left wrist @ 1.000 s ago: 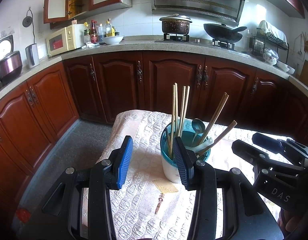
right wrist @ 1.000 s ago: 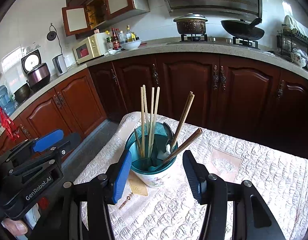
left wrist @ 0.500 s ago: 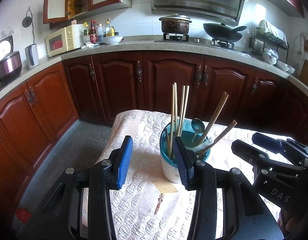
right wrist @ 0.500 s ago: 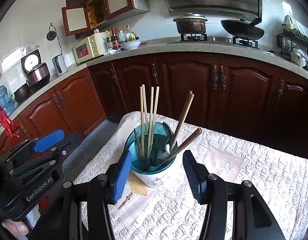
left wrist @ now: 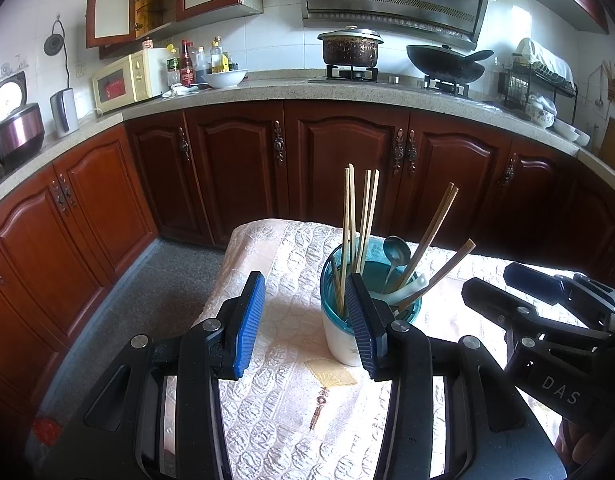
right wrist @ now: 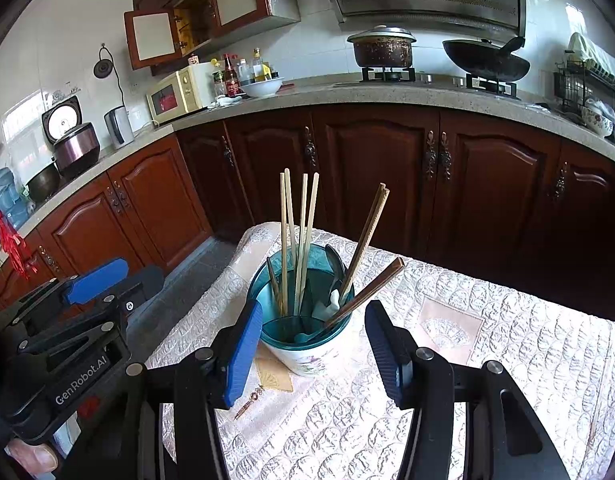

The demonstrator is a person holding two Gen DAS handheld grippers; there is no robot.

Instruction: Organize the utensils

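Observation:
A white utensil cup with a teal rim (left wrist: 339, 340) (right wrist: 307, 356) stands on the quilted tablecloth (left wrist: 275, 400). Several pale and brown chopsticks (left wrist: 357, 216) (right wrist: 299, 232), a metal spoon (left wrist: 395, 252) and a white spoon (left wrist: 407, 286) stick out of it. My left gripper (left wrist: 305, 320) is open and empty, just left of the cup and nearer the camera. The right gripper (right wrist: 313, 348) is open too; the cup shows between its fingers but beyond them, untouched. Each gripper shows at the edge of the other's view.
The cloth-covered table (right wrist: 507, 380) ends at the left above a grey floor (left wrist: 155, 288). Brown cabinets (left wrist: 339, 168) run behind under a stone counter with a microwave (left wrist: 127, 80), a pot (left wrist: 349, 48) and a wok (left wrist: 443, 64). A fan pattern (right wrist: 447, 332) marks the cloth.

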